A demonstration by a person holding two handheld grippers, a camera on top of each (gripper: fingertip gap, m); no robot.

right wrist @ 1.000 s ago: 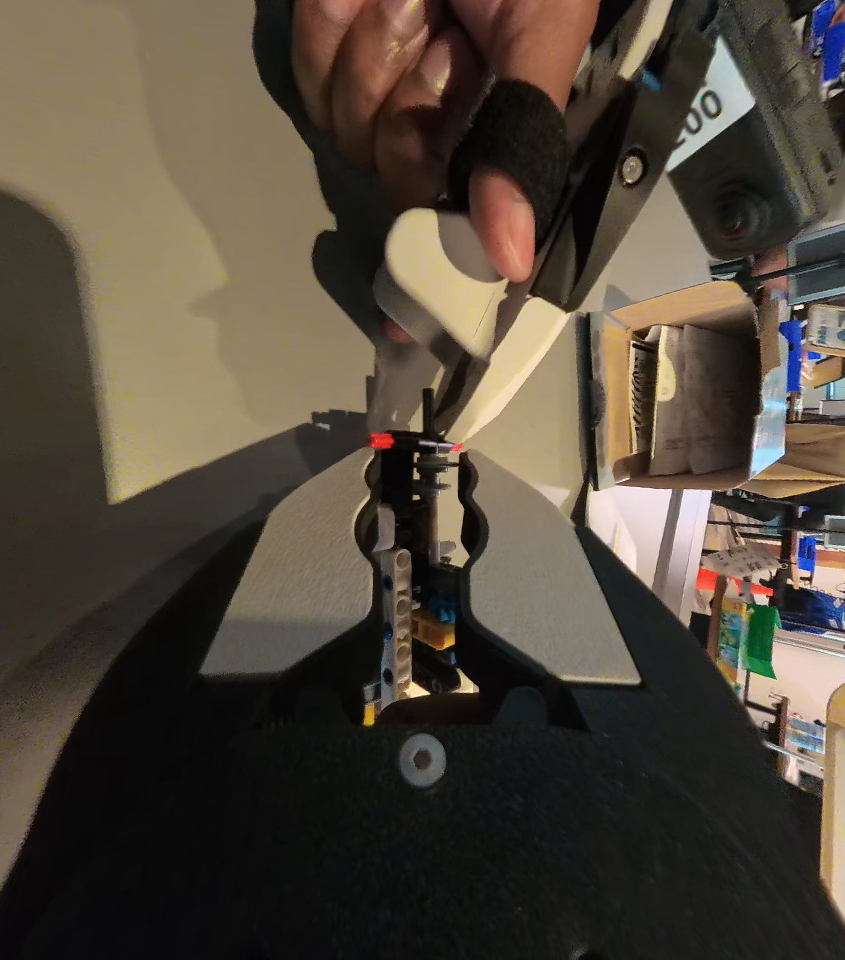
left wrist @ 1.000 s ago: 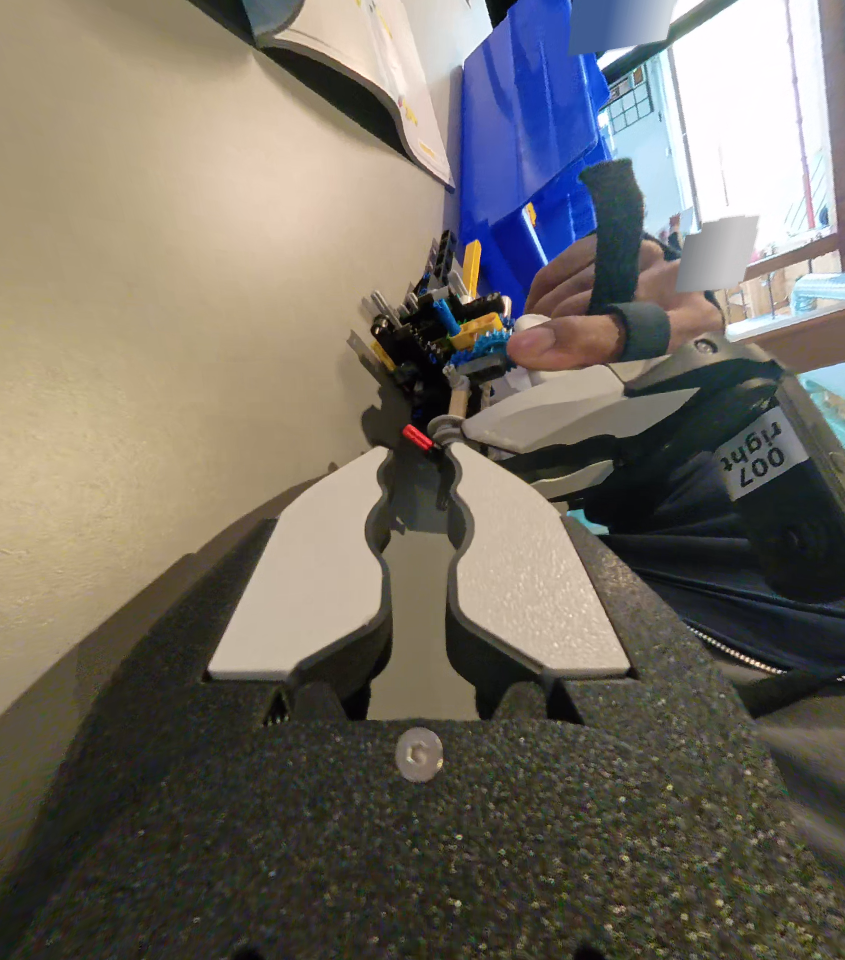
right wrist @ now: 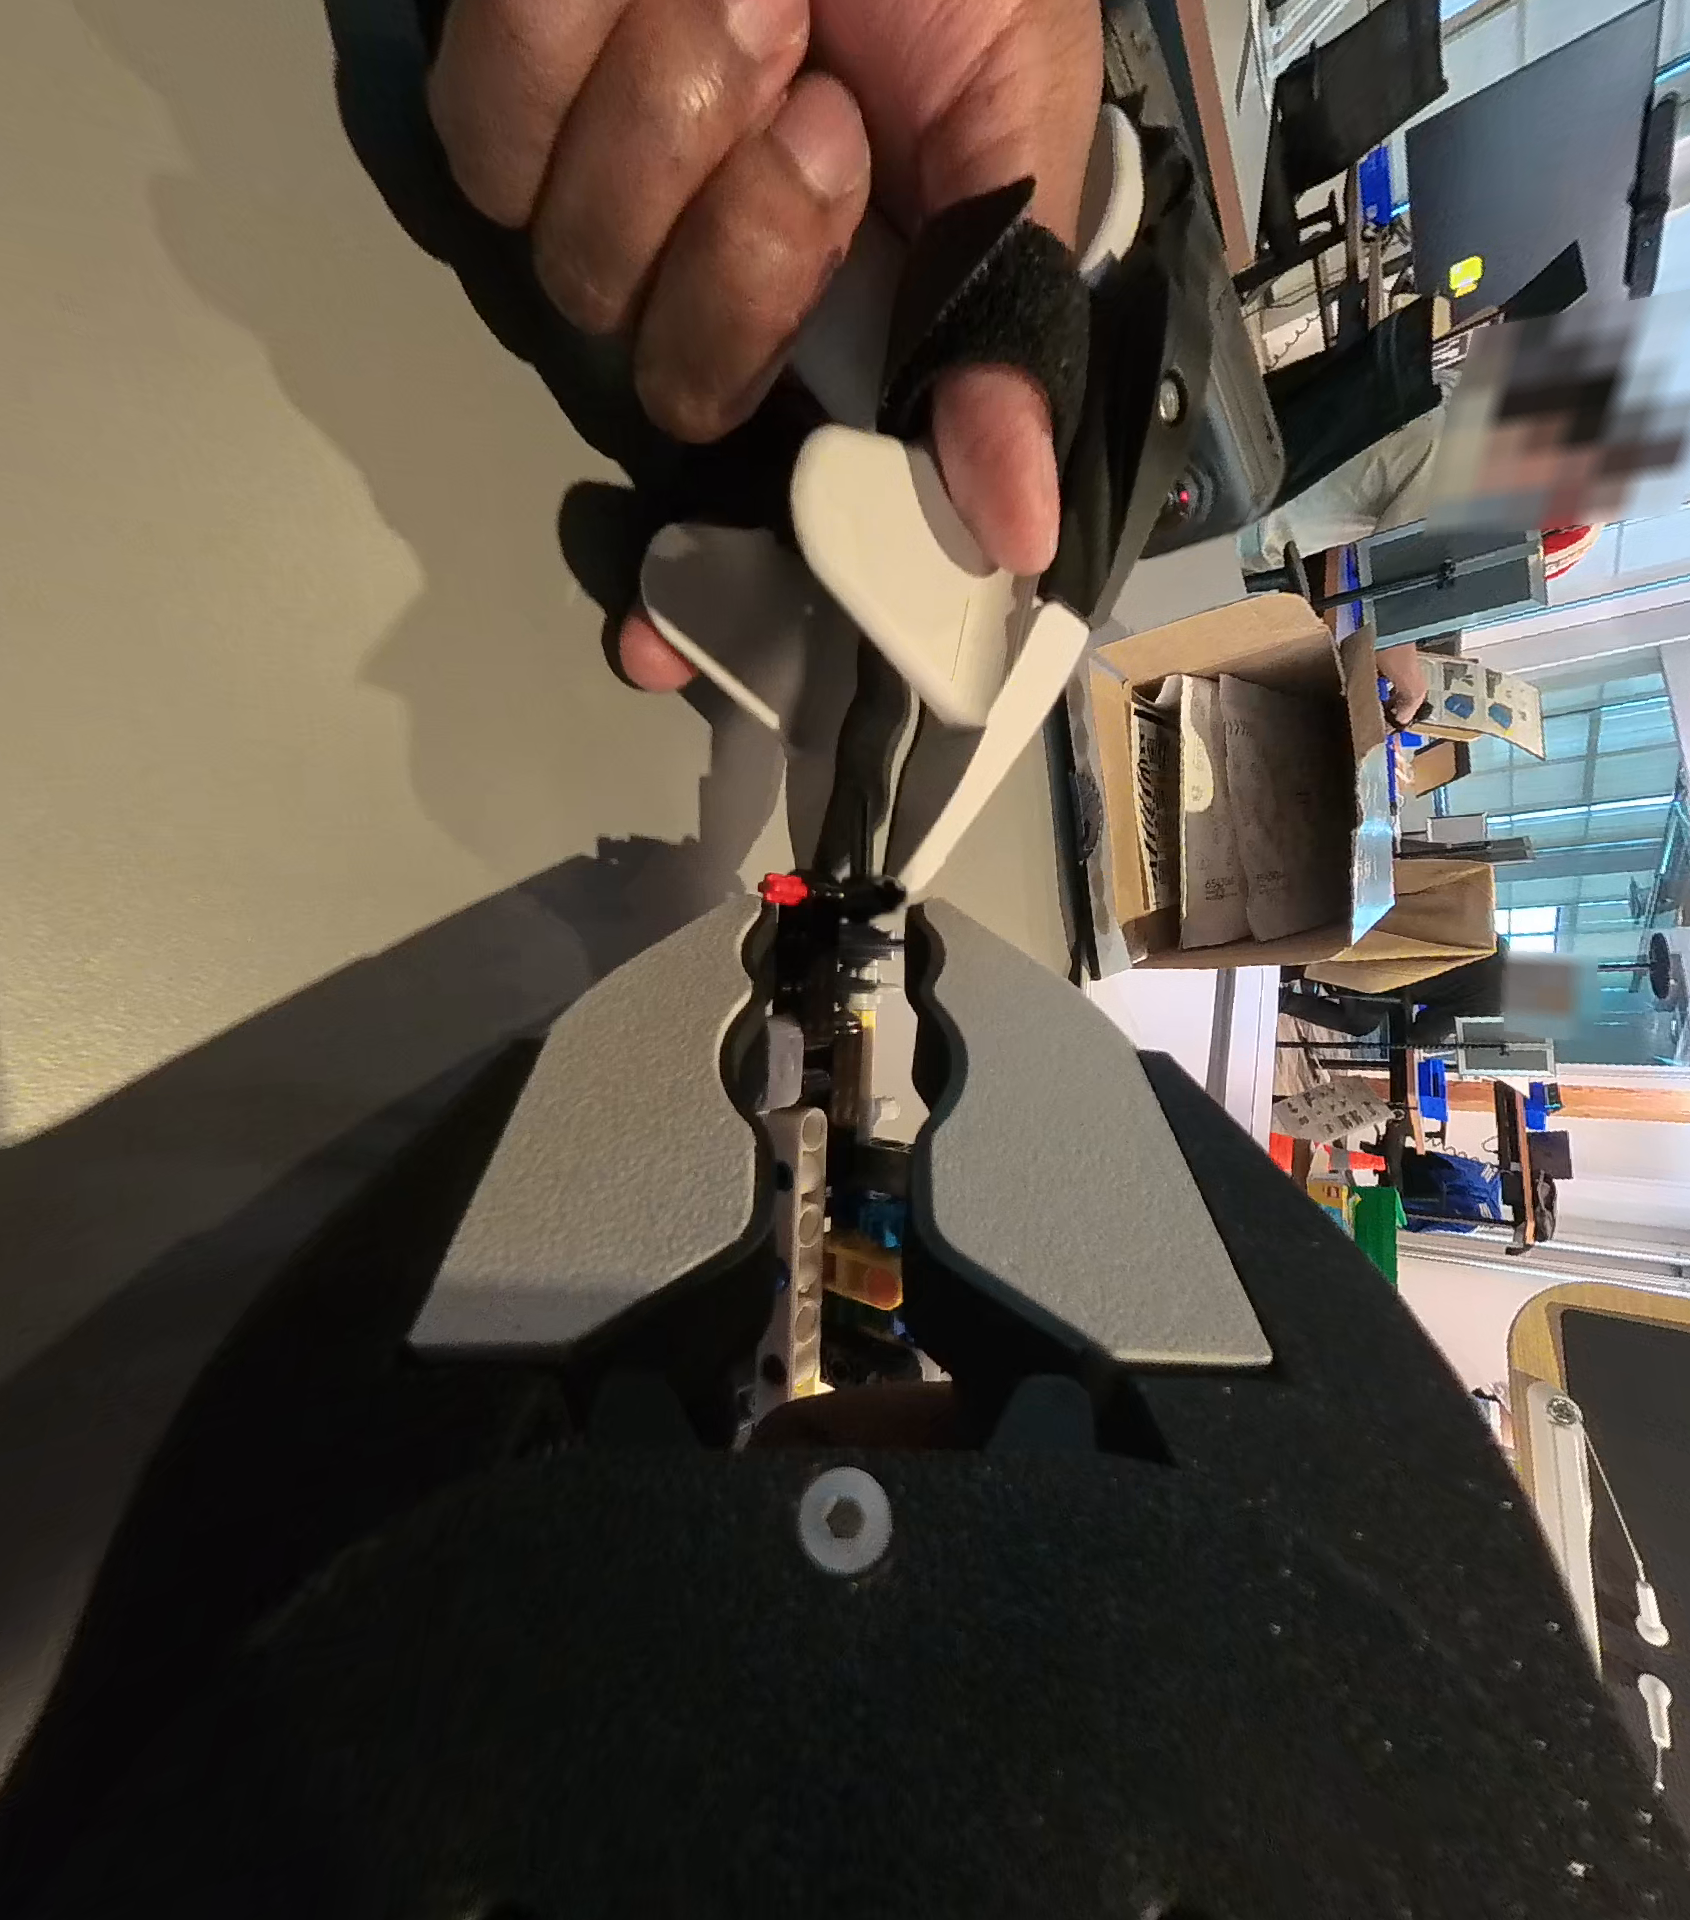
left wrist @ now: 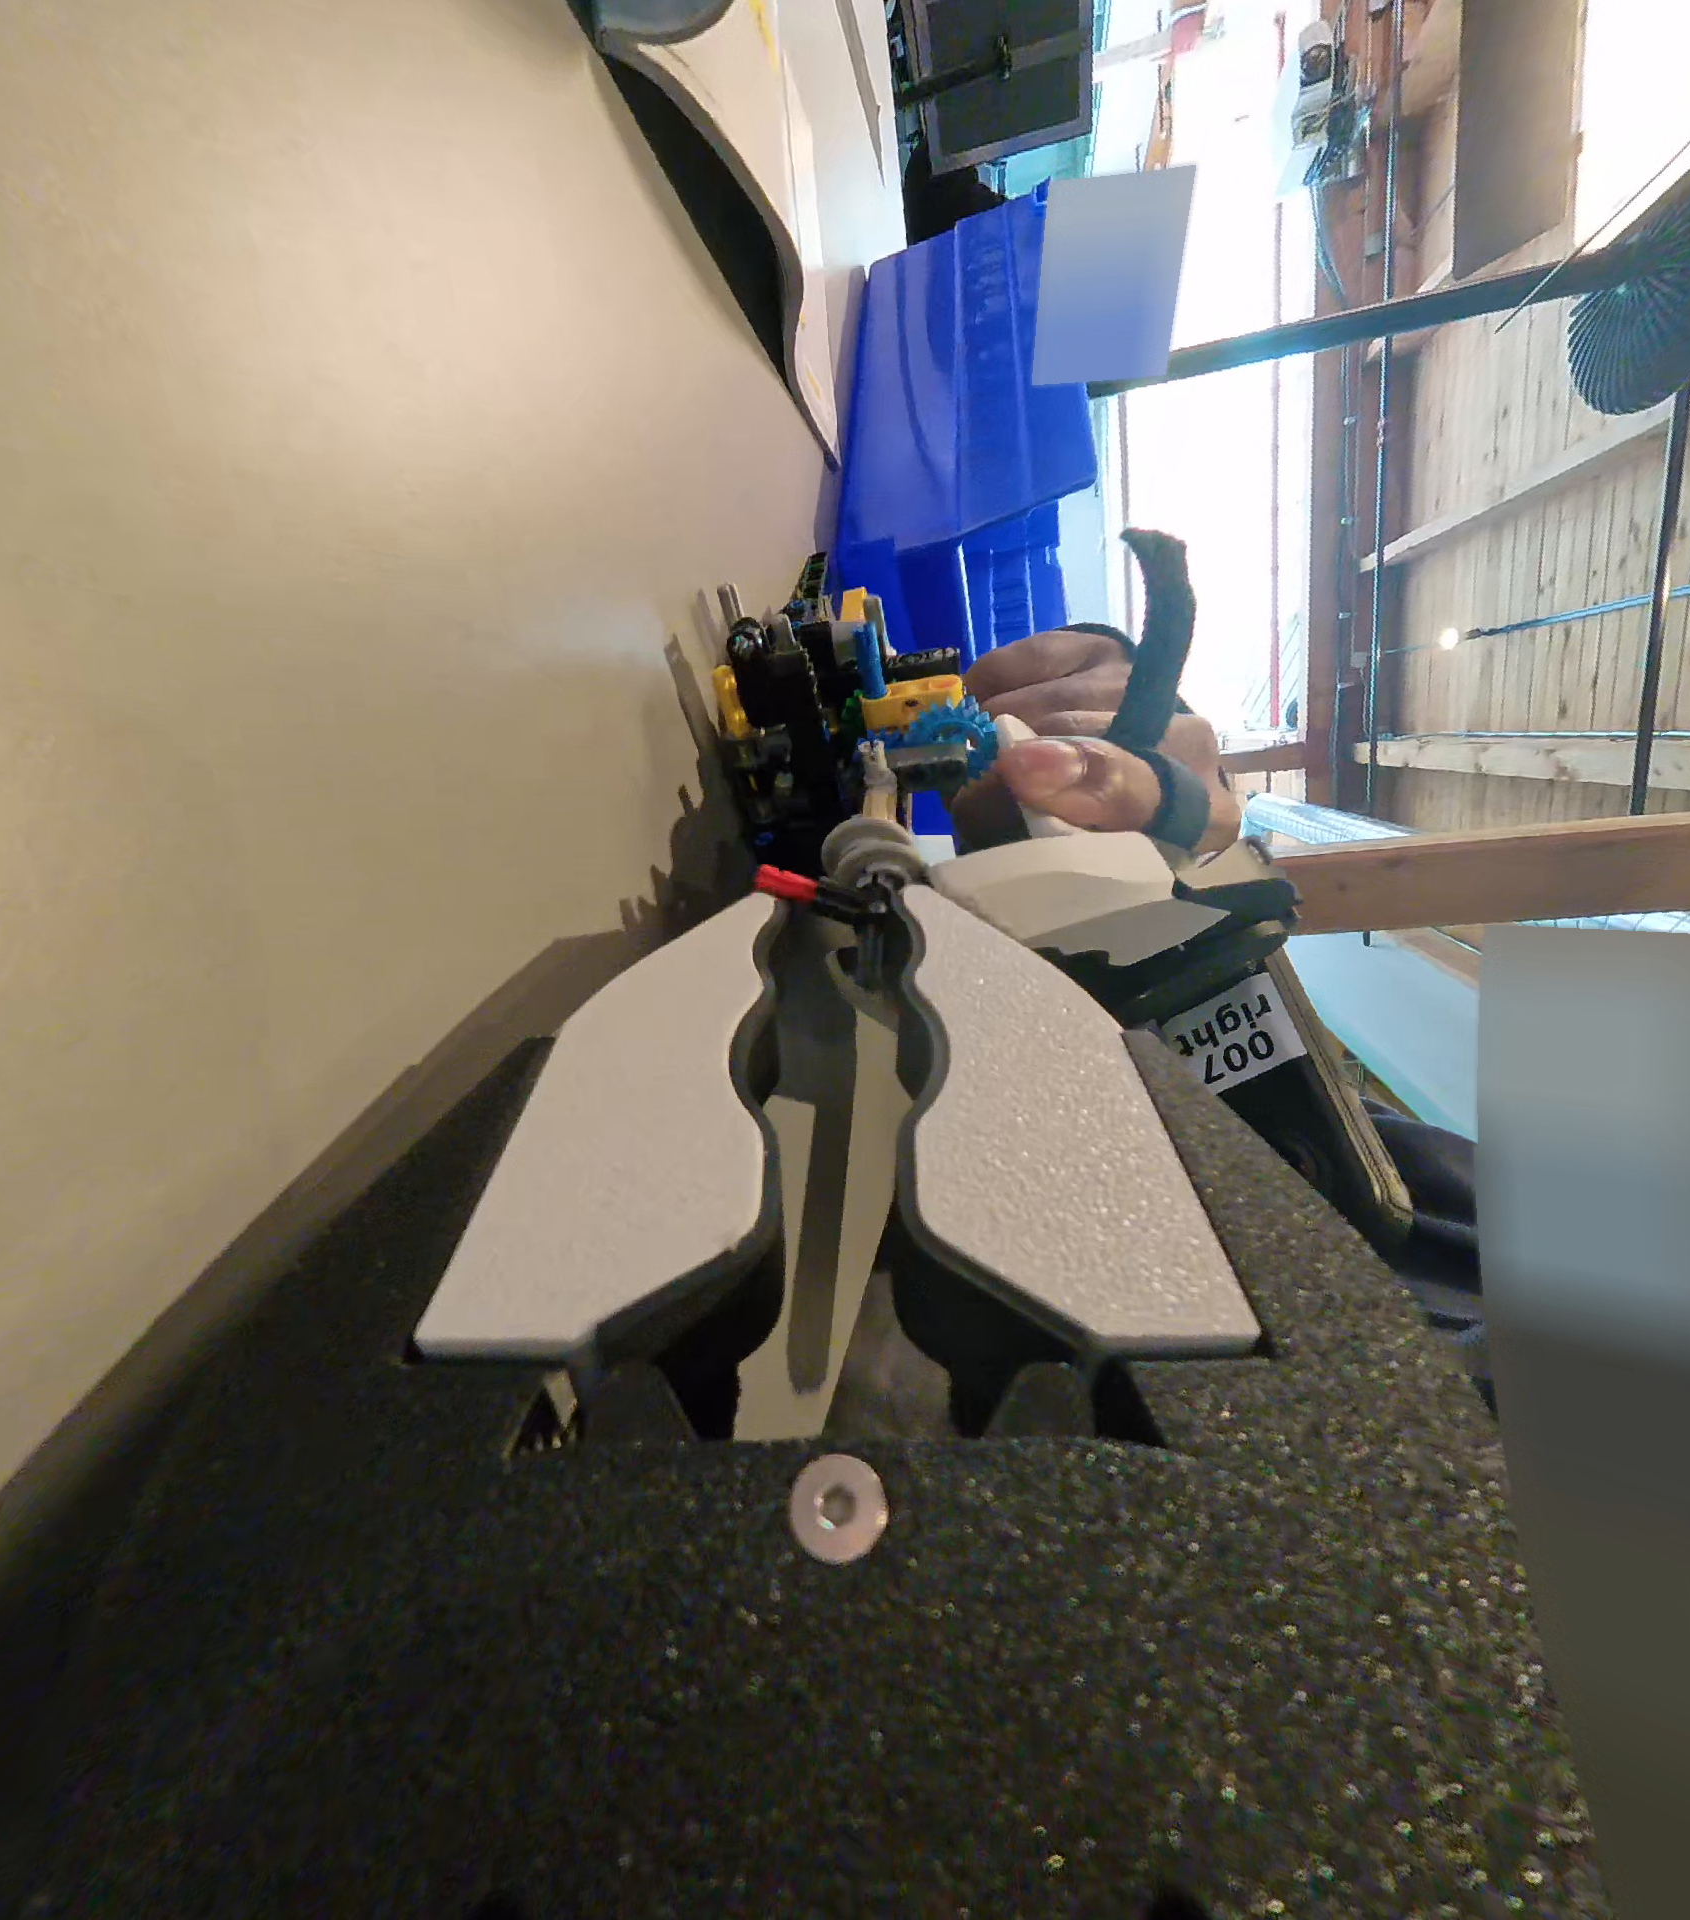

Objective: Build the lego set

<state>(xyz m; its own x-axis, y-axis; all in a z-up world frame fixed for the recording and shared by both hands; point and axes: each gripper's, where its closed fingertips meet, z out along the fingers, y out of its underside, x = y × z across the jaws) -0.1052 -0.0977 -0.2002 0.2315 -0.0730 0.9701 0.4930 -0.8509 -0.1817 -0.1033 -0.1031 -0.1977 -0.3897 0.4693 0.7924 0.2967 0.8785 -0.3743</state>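
Note:
My right gripper (right wrist: pixel 836 920) is shut on the lego model (right wrist: pixel 805 1174), a black, grey, yellow and blue technic build that runs between its fingers. The model also shows in the left wrist view (left wrist: pixel 820 707), just above the beige table (left wrist: pixel 301 520). My left gripper (left wrist: pixel 836 909) meets the model's near end tip to tip. It is shut on a small black piece with a red pin (left wrist: pixel 784 883) sticking out to the left. In the right wrist view the red pin (right wrist: pixel 781 886) sits just past my right fingertips, with the left gripper's white fingers (right wrist: pixel 976 769) coming down onto it.
Blue bins (left wrist: pixel 966 416) and an open instruction booklet (left wrist: pixel 779 156) lie on the table behind the model. A cardboard box with paper bags (right wrist: pixel 1236 790) stands off the table's edge. A hand (right wrist: pixel 716 208) grips the left gripper's handle. Left and right tips are no more than a few centimetres apart.
The left gripper has tilted and pressed closer to the model's end, and the black piece now sits between its tips. The right gripper still holds the model.

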